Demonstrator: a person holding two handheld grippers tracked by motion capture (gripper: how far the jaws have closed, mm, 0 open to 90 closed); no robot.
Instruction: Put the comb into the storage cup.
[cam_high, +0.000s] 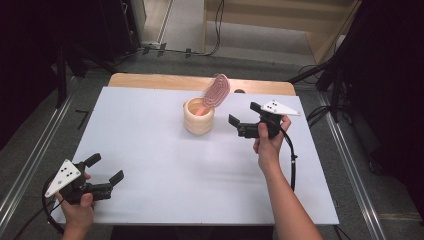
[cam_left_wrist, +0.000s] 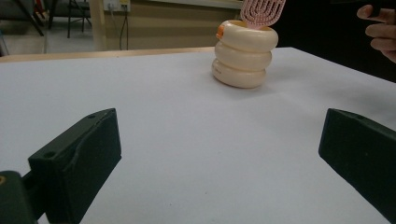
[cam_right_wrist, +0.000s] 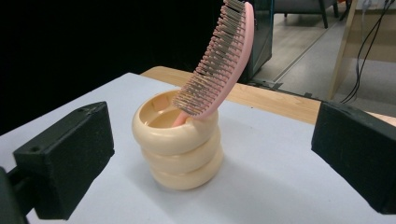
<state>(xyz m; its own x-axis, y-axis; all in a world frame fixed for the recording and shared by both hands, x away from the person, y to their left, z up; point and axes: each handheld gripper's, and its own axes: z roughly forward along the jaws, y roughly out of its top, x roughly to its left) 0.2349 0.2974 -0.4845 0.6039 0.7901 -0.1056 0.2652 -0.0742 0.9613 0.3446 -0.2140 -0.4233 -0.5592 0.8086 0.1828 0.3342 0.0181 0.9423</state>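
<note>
A cream ringed cup (cam_high: 198, 117) stands upright on the white table (cam_high: 165, 165), back of centre. A pink hairbrush (cam_high: 215, 92) stands in it handle-down, head leaning over the rim to the right. In the right gripper view the cup (cam_right_wrist: 180, 147) and brush (cam_right_wrist: 219, 60) sit a short way ahead between the jaws. My right gripper (cam_high: 245, 117) is open just right of the cup, holding nothing. My left gripper (cam_high: 106, 168) is open near the front left corner, far from the cup (cam_left_wrist: 243, 53). The brush head (cam_left_wrist: 261, 10) pokes above the rim.
A bare wooden strip (cam_high: 150, 81) runs along the table's far edge. Black stands and cables (cam_high: 325, 75) flank the table on the floor. A cable (cam_high: 292, 165) trails from the right gripper across the table's right side.
</note>
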